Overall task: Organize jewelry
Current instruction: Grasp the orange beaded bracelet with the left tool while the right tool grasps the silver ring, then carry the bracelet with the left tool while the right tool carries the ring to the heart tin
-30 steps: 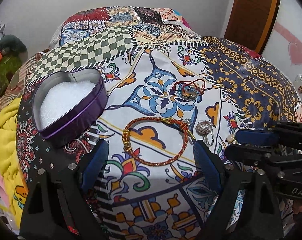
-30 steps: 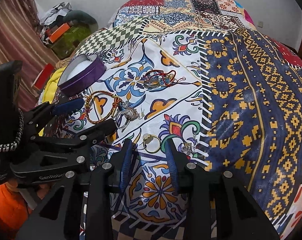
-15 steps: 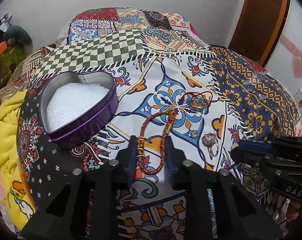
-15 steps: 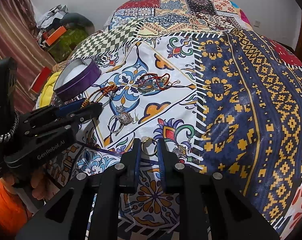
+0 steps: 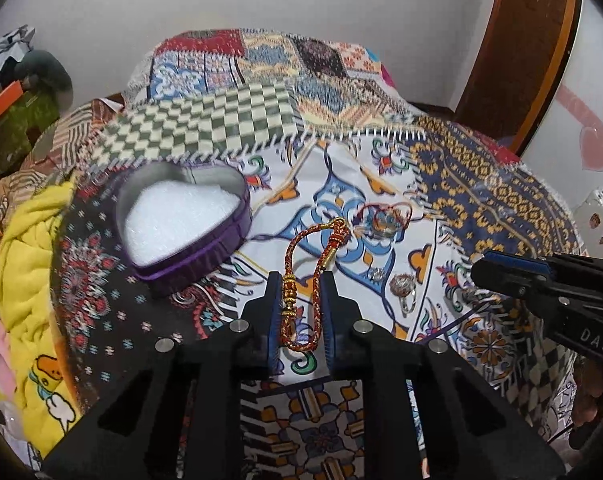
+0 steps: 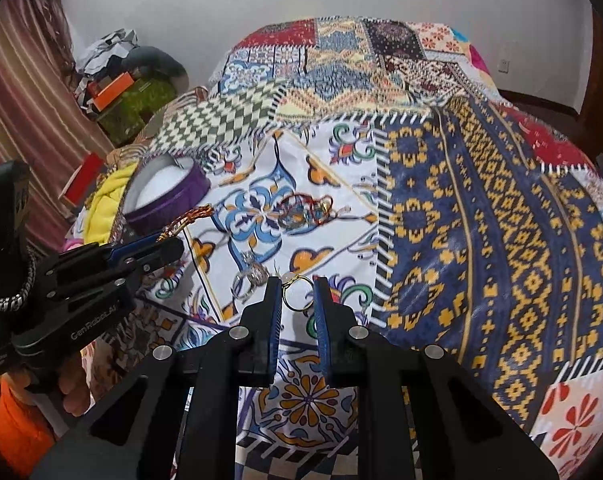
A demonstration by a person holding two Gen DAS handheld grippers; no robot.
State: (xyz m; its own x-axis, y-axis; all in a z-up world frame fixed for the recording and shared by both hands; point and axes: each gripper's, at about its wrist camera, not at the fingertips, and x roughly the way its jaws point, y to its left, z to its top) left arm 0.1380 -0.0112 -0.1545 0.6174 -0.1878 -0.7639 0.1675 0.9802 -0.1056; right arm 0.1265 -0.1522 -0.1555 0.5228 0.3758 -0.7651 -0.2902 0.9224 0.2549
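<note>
My left gripper (image 5: 300, 276) is shut on a red-and-gold braided bracelet (image 5: 306, 280), squeezed into a long loop and lifted off the patterned bedspread. A purple heart-shaped tin (image 5: 181, 224) with white padding sits up and to the left of it. My right gripper (image 6: 297, 282) is shut on a thin gold ring (image 6: 297, 296), held above the bedspread. A red string bracelet with a ring (image 5: 385, 220) lies further back, and a silver stone ring (image 5: 403, 286) lies to the right. The left gripper also shows in the right wrist view (image 6: 157, 246).
The patchwork bedspread (image 6: 481, 200) covers a bed. A yellow blanket (image 5: 25, 280) lies at the left edge. Clutter and an orange box (image 6: 113, 88) stand by the far left wall. A wooden door (image 5: 517, 48) is at the back right.
Both grippers closed: the left on the braided bracelet, squeezing it narrow, the right on the gold ring. Both have risen from the bedspread with their pieces.
</note>
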